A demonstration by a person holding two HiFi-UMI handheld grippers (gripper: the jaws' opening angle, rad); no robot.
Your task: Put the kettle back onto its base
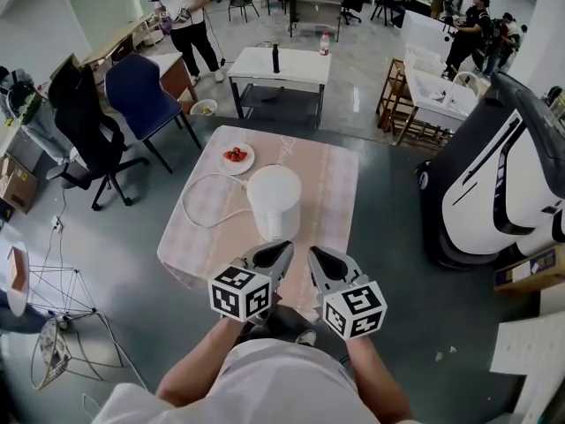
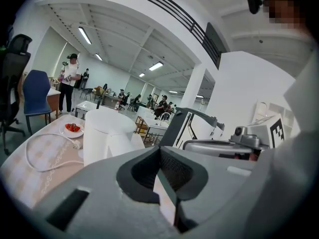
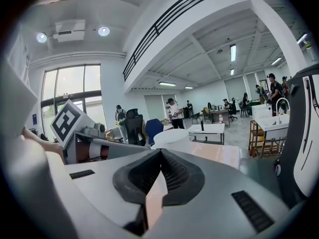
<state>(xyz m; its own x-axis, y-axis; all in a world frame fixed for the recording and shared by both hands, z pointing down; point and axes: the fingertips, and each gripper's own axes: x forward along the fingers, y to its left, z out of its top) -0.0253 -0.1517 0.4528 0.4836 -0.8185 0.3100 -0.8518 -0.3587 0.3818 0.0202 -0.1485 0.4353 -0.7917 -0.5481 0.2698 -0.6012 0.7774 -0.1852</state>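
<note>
A white kettle (image 1: pixel 274 201) stands upright in the middle of a low table with a pink cloth (image 1: pixel 331 184). A white cord (image 1: pixel 199 203) loops on the cloth from the kettle's foot; I cannot make out the base apart from the kettle. My left gripper (image 1: pixel 284 251) and right gripper (image 1: pixel 316 254) hover side by side over the table's near edge, just short of the kettle, touching nothing. The left gripper view has the kettle (image 2: pixel 102 133) ahead to the left of the shut jaws (image 2: pixel 160 151). From the right gripper (image 3: pixel 160 153), also shut and empty, the kettle (image 3: pixel 172 137) lies straight ahead.
A white plate of strawberries (image 1: pixel 236 157) sits at the cloth's far left corner. A blue chair (image 1: pixel 141 95) and a black chair (image 1: pixel 84 122) stand to the left. A large white and black machine (image 1: pixel 494 184) is on the right, a white table (image 1: pixel 281 64) beyond, and people stand further back.
</note>
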